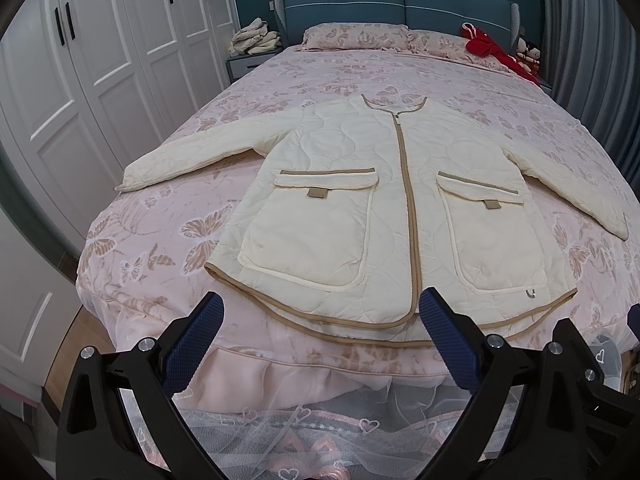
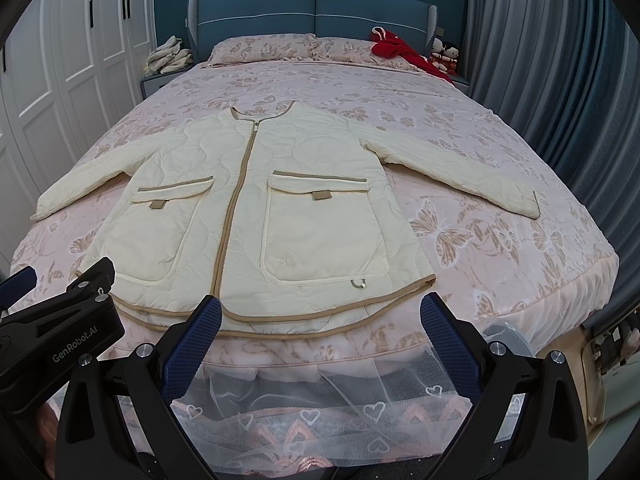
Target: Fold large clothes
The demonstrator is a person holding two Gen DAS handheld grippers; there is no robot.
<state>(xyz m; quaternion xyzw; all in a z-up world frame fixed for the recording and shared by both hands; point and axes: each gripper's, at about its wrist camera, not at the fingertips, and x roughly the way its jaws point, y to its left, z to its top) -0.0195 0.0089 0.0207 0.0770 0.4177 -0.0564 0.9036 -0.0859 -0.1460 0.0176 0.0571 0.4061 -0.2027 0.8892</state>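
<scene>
While the cream quilted jacket (image 1: 384,200) is laid flat and zipped on the pink butterfly bedspread (image 1: 168,240), face up with both sleeves spread outward, no fold appears to have been made; the step in hand is judged to be the approach before the first grasp. Seen from the left wrist, the left gripper (image 1: 322,330) is held just short of the jacket's tan-trimmed hem (image 1: 280,312), its blue-padded jaws spread wide, with nothing pinched or touched. A sleeve or hem corner would probably need to be reached next and carried across the zipper (image 1: 408,200).

Seen from the right wrist, the right gripper (image 2: 320,330) is likewise poised near the jacket's hem, jaws wide apart and empty. The left gripper's black body is visible beside the jacket's hem corner, apparently not touching it.
</scene>
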